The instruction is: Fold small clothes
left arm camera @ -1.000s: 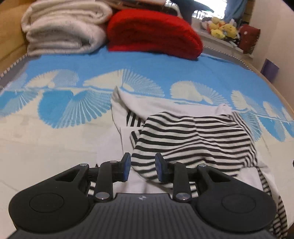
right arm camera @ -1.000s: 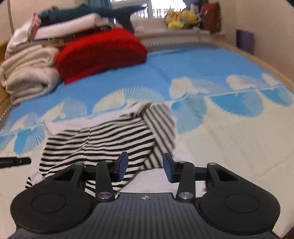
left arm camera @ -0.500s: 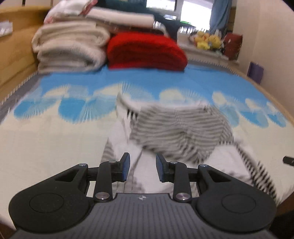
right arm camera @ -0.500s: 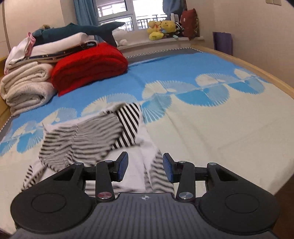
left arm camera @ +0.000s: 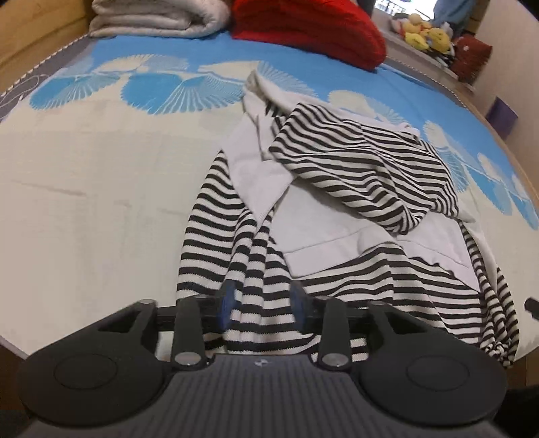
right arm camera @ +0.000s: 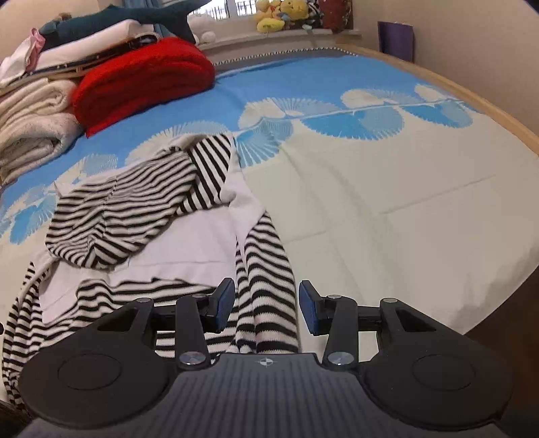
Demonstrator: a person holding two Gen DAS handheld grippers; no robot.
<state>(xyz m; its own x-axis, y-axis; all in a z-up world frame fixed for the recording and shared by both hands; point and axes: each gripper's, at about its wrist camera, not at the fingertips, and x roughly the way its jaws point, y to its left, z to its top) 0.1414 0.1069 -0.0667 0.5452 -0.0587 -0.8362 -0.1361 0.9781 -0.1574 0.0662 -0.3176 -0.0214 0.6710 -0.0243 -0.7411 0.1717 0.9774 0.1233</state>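
- Bedroom scene: a bed with a cream and blue fan-print cover fills both views, wooden rim showing at 2 o'clock in the right view.
- Up at 12 o'clock in the left view there's a red blanket, folded, with a pile of cream towels just beside it at 11. Same pair sits at 10 to 11 o'clock in the right view, with more folded stuff stacked on top.
- Yellow plush toys sit on the window ledge, 12 o'clock in the right view. Purple box stands against the wall at 1.
- Top, black-and-white striped with plain white panels, lies crumpled on the cover near the bed's front edge. A striped part is bunched over the white middle, and its hem hangs toward the edge.
- Left gripper is down low at 6 o'clock, jaws spread, with a striped sleeve running between the blue pads. Pads look a bit blurred, and they aren't pinching the cloth.
- Right gripper is also spread wide, blue pads apart, and the other striped sleeve lies between them without being squeezed.
- A dark tip pokes in at 3 o'clock in the left view, too small to tell what it is.
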